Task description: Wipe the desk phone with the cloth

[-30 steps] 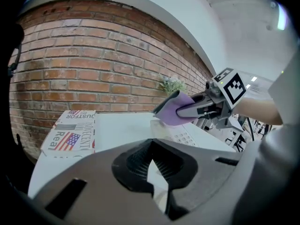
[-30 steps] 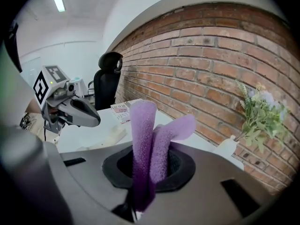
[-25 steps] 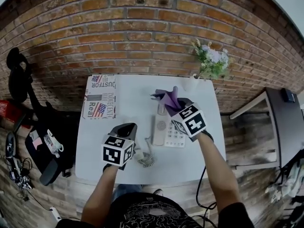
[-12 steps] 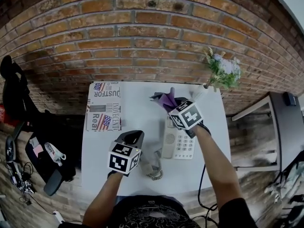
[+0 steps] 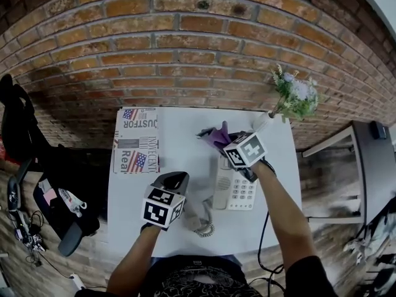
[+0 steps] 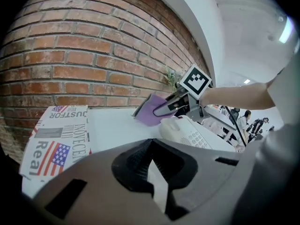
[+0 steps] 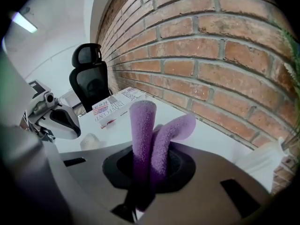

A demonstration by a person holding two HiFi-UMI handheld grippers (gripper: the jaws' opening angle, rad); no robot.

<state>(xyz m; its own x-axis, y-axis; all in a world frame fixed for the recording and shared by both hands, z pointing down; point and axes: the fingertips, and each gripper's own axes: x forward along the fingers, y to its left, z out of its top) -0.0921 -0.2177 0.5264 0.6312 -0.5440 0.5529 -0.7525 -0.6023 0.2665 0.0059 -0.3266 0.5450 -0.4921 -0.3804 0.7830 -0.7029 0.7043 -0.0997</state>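
The white desk phone (image 5: 238, 190) lies on the white table (image 5: 179, 147), its handset (image 5: 221, 183) in the cradle and its coiled cord (image 5: 204, 229) trailing toward the front edge. My right gripper (image 5: 228, 142) is at the phone's far end, shut on a folded purple cloth (image 5: 216, 135) that sticks out past the jaws toward the wall. In the right gripper view the cloth (image 7: 151, 130) stands up between the jaws in two rolls. My left gripper (image 5: 175, 180) hovers left of the phone, jaws shut and empty. The left gripper view shows the phone (image 6: 190, 131) and the cloth (image 6: 151, 110) ahead.
A folded newspaper (image 5: 136, 140) lies on the table's left side. A white vase (image 5: 263, 121) with flowers (image 5: 294, 94) stands at the back right corner by the brick wall. A black office chair (image 5: 59, 184) with bags sits left of the table.
My right gripper has moved with the cloth from over the keypad to the phone's far end. The head view has shifted slightly. The left gripper stays beside the phone.
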